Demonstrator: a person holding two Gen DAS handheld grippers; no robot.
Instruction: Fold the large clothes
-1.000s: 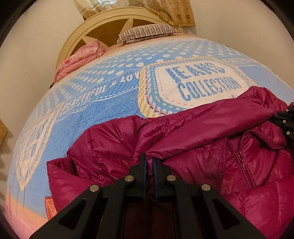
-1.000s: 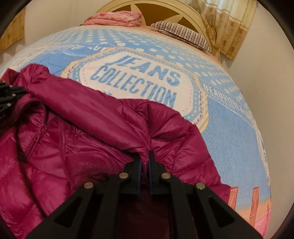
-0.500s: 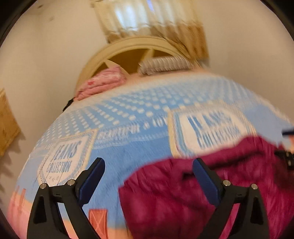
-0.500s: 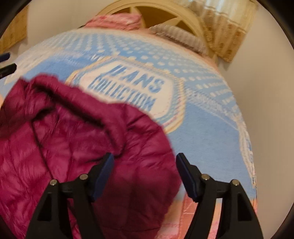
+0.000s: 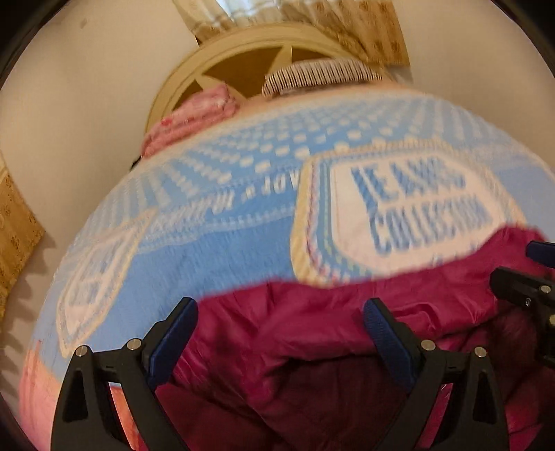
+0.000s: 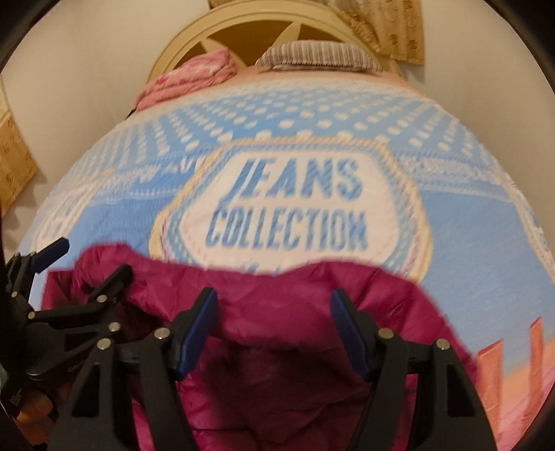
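A magenta puffer jacket lies bunched at the near end of the bed; it also shows in the right wrist view. My left gripper is open and empty, its jaws wide apart just above the jacket. My right gripper is open and empty too, over the jacket's near fold. The left gripper shows at the left edge of the right wrist view, and the right gripper at the right edge of the left wrist view. Both views are motion-blurred.
The bed carries a blue and white "JEANS COLLECTION" blanket. At its far end lie a folded pink cloth and a striped pillow against a cream headboard. Walls stand close on both sides.
Both grippers were shut on the jacket a second ago. They have opened, let it go and pulled back; the jacket has dropped onto the bed.
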